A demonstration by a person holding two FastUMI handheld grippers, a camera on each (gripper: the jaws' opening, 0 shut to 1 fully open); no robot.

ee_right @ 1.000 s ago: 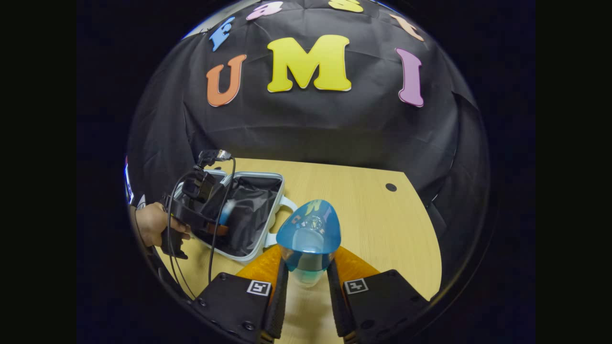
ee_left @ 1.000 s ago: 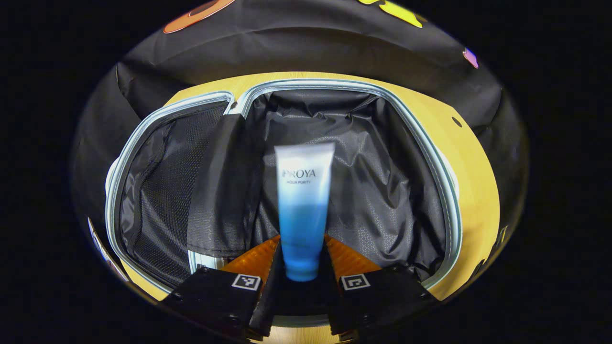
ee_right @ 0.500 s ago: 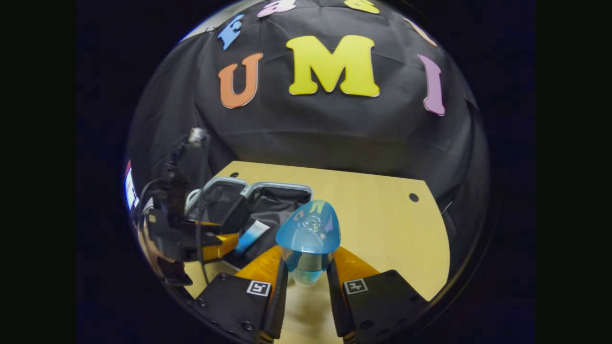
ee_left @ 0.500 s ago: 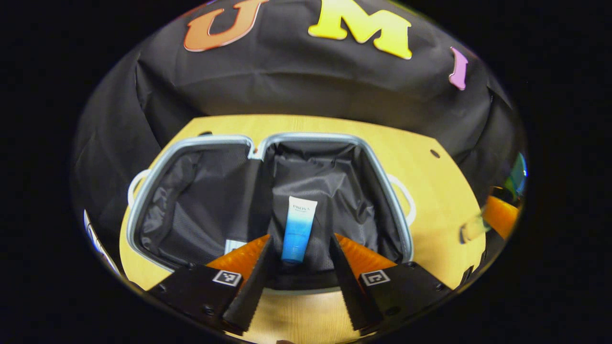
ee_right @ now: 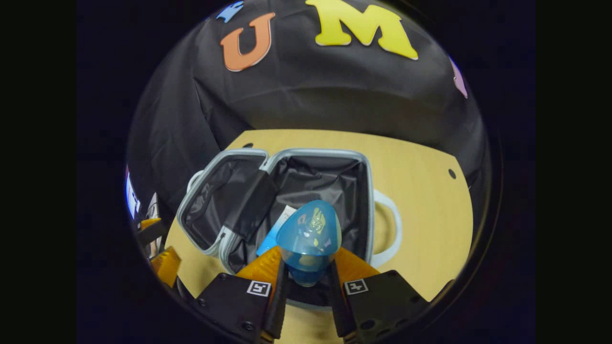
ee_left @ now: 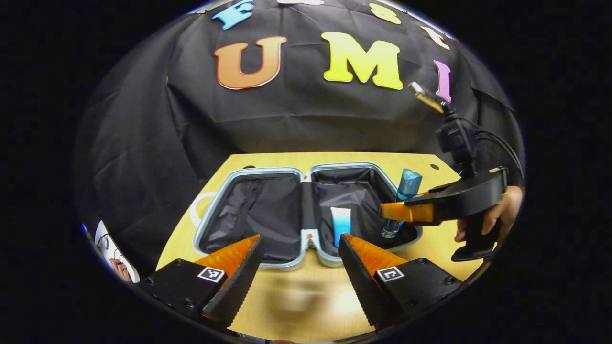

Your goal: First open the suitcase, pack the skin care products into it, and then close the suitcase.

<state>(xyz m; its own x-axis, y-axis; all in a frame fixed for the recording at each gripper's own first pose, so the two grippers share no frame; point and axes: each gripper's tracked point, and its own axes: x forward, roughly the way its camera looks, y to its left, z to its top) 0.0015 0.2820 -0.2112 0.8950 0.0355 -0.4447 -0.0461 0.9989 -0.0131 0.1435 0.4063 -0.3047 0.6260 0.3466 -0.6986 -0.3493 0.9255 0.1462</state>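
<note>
The suitcase (ee_left: 267, 170) lies open and flat on the wooden table, both black-lined halves facing up. A white-and-blue tube (ee_left: 340, 222) lies loose in its right half. My left gripper (ee_left: 299, 272) is open, held back above the table in front of the suitcase, with nothing between its fingers. My right gripper (ee_left: 389, 211), held by a hand (ee_left: 497, 215), is shut on a clear blue bottle (ee_left: 404, 191) that hangs tilted over the right half. In the right gripper view the bottle (ee_right: 308, 236) sits between my right gripper's (ee_right: 306, 282) fingers, above the suitcase (ee_right: 315, 151), partly hiding the tube (ee_right: 275, 229).
A white carry handle (ee_right: 389, 229) sticks out from the suitcase's right side, another handle (ee_left: 196, 210) from its left. Bare table (ee_right: 420, 200) stretches to the right of the suitcase and in front of it (ee_left: 296, 306). The left gripper (ee_right: 160, 258) sits at the left edge.
My left gripper let go of the tube in the right half, opened and drew back and up. My right gripper carried the bottle left until it hangs over the suitcase.
</note>
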